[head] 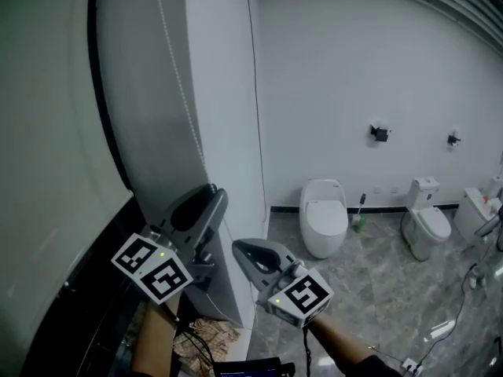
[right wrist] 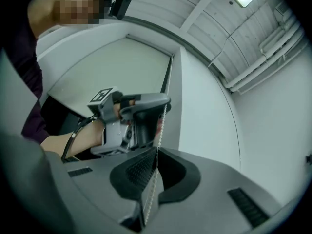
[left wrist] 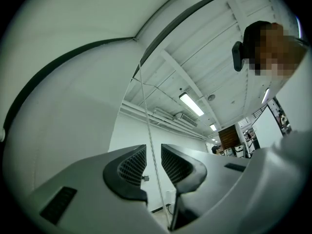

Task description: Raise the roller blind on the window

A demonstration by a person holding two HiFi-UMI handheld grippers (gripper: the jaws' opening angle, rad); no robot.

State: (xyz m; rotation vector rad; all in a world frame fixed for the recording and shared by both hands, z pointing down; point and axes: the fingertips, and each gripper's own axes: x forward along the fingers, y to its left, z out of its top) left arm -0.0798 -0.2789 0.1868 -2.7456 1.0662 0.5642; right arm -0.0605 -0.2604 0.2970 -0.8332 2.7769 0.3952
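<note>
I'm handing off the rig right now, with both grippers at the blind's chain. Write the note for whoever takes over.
Left gripper: the higher one, jaws apart, bead chain running loose between them.
Right gripper: lower down, jaws shut on the same chain.
Roller blind: covers most of the window in view; how far it has gone up cannot be told.
Left to do: probably close the left jaws on the chain, release the right, and pull hand over hand until the blind is up.
</note>
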